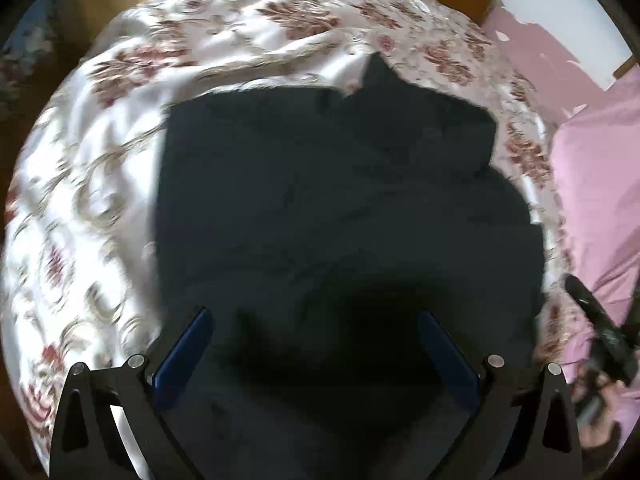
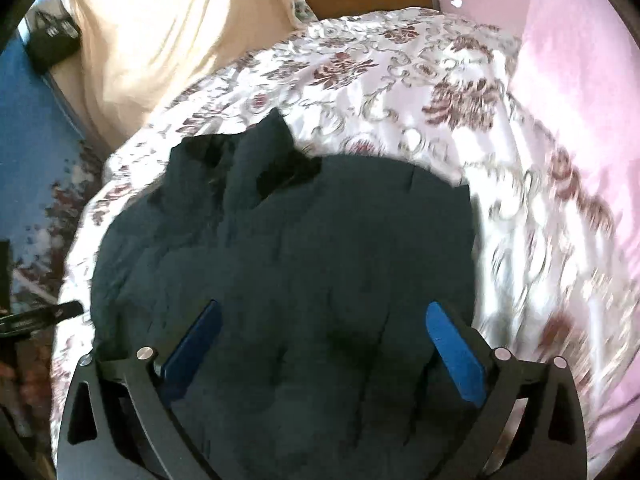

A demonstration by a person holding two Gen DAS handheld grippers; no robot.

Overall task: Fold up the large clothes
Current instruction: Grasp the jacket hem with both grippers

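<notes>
Currently, the left wrist view shows the left gripper (image 1: pixel 314 330) with its blue-padded jaws spread wide and nothing between them. Below it, the dark navy folded fabric garment (image 1: pixel 320 184) lies flat on the white bedspread with a red floral print (image 1: pixel 92 168). The other tool's black finger (image 1: pixel 600 320) enters at the right edge.

From the right wrist view, the right gripper (image 2: pixel 322 324) also stands fully open and holds nothing. The garment (image 2: pixel 288 248) lies beneath it on the bedspread (image 2: pixel 520 208), beside a pink sheet (image 2: pixel 580 80).
</notes>
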